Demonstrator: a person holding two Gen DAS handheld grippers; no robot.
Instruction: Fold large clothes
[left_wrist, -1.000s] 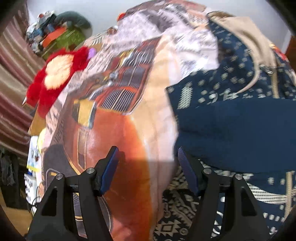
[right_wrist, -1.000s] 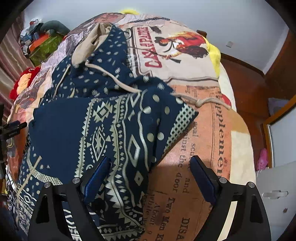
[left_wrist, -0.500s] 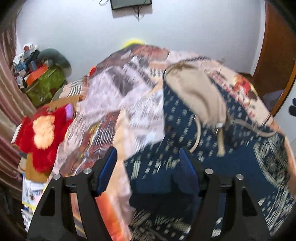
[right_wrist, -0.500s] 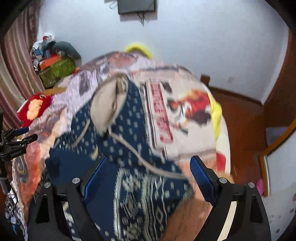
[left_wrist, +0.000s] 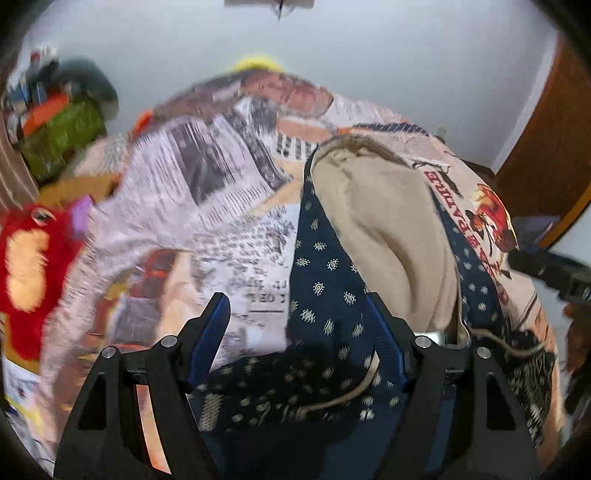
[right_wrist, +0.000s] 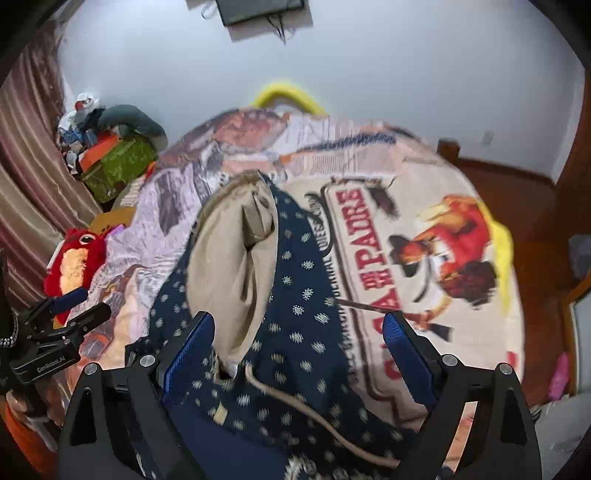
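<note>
We see navy patterned hoodie with beige-lined hood (right_wrist: 295, 295) spread mid-bed on printed bedspread (right_wrist: 424, 229). Left claw (left_wrist: 295, 332) apart, gripping nothing. Right claw (right_wrist: 299, 347) opening, nothing pinched. Red plush toy (left_wrist: 26, 258) far left.

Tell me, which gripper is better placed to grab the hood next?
Probably the right gripper: the beige-lined hood lies straight ahead between its opening fingers. The left gripper faces the hoodie's edge, hood off to its right.

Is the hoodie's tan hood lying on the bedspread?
Touching. In the right wrist view the hood of the navy hoodie lies flat on the printed bedspread, no gap showing.
</note>
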